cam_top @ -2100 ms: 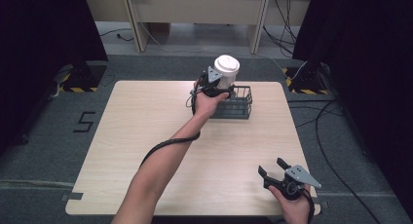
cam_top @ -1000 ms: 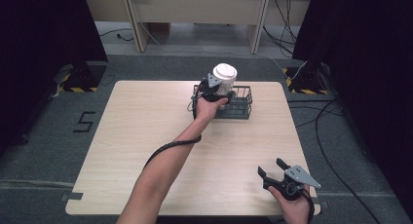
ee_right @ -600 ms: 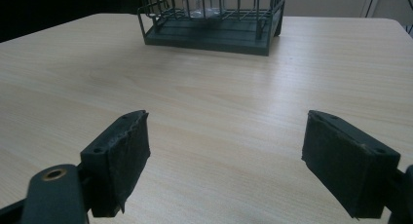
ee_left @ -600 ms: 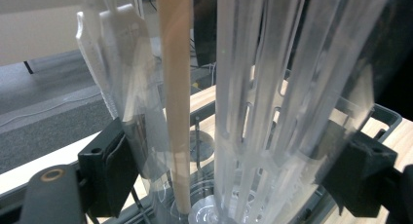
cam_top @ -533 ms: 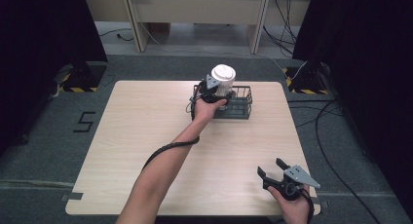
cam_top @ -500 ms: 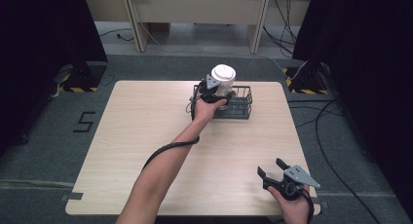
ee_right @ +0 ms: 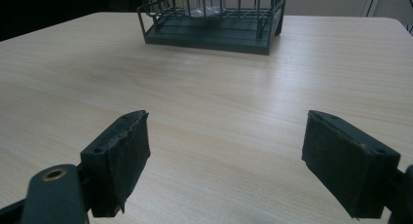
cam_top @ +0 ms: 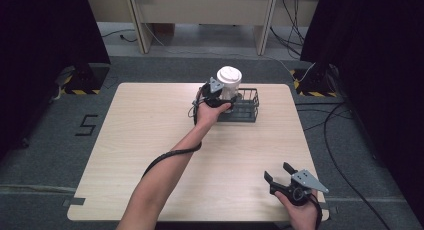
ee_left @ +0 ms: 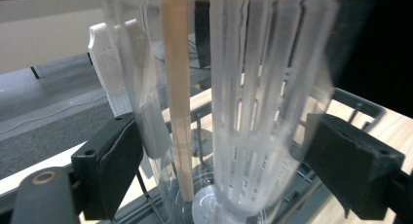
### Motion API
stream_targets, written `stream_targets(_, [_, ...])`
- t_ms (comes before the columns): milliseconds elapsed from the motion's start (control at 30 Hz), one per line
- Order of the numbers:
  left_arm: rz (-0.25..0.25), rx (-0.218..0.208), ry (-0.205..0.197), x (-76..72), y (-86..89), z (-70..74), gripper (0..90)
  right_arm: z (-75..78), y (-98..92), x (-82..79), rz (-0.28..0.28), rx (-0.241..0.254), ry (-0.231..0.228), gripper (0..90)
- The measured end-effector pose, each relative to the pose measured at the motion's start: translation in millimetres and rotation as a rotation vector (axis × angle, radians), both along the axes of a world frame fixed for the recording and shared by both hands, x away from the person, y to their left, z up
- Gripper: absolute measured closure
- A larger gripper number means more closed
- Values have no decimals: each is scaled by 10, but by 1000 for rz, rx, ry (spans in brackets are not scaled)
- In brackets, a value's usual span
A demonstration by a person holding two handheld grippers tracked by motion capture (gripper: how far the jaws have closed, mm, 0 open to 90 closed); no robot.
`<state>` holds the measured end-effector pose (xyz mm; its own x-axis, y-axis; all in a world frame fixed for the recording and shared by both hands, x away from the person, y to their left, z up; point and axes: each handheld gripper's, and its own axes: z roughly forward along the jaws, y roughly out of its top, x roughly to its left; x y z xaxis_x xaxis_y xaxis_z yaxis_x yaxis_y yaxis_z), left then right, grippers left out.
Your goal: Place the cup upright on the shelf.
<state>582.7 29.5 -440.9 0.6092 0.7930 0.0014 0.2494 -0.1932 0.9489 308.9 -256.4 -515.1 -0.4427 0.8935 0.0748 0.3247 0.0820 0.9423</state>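
Left gripper (cam_top: 220, 96) reaches to the far side of the table (cam_top: 150, 140), jaws closed around a clear plastic cup (cam_top: 229, 85) with a white lid. In the left gripper view the cup (ee_left: 253, 112) sits right between the two black pads (ee_left: 114, 165), ribbed wall pressed on both sides, so the grip is on the lower body where the cup is narrower and stiffer. Cup is upright, its base just above or on the floor of the dark wire basket (cam_top: 242, 106); cannot tell if it touches. Upright hold makes sense: lid up, nothing spills, and it drops straight between the basket walls. A pale stick or straw (ee_left: 176, 102) runs up inside the cup, close to the left pad. Basket rim (ee_left: 363, 104) shows just beyond the right pad, so the gripper is at the basket's near end.

Right gripper (cam_top: 285, 182) rests low at the near right edge of the table, jaws wide apart, holding nothing. From the right gripper view, the basket (ee_right: 214, 24) is well ahead of it, bare wood between. Likely parked out of the way while the left does the placing.
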Motion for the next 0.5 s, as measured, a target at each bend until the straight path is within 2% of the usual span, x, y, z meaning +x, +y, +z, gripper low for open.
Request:
stream_targets(300, [-32, 16, -30, -104, 90, 88, 144, 1, -5, 7, -3, 4, 7, 182])
stream_targets(500, [-33, 24, -39, -183, 163, 125, 144, 1, 0, 5, -2, 1, 5, 181])
